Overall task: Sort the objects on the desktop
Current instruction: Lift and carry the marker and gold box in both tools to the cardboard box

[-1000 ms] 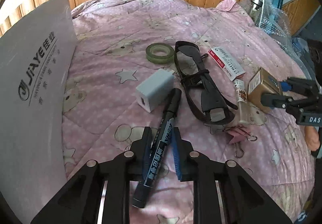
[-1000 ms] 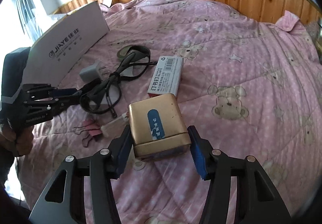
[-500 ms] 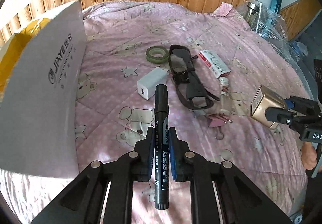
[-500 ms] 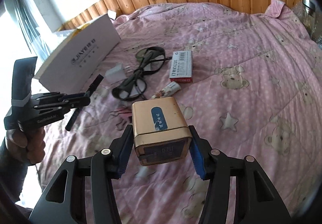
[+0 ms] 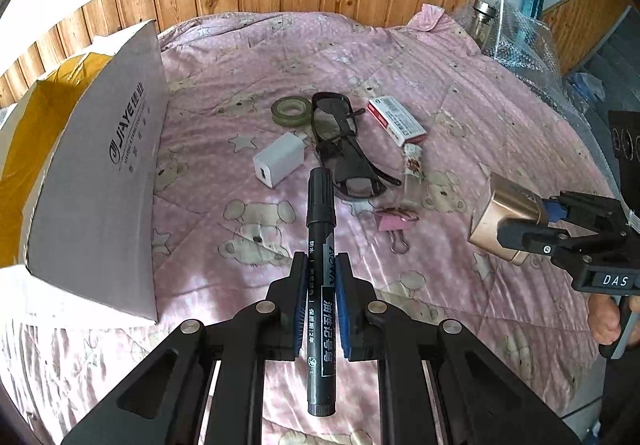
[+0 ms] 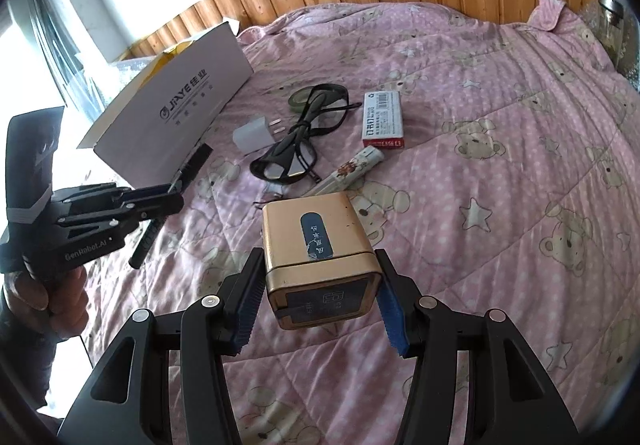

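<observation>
Pink quilt point(image 5: 460, 93) lower than before; left hand-held gripper point(image 5: 322, 299) still clamps marker point(image 5: 320, 245), right hand-held gripper point(image 6: 320, 301) gold tin point(image 6: 320, 245)

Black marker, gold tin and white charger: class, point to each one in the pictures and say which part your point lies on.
black marker point(image 5: 320, 201): left wrist view, on its cap.
gold tin point(image 6: 316, 233): right wrist view, on the blue label on top.
white charger point(image 5: 280, 160): left wrist view, on its top face.
</observation>
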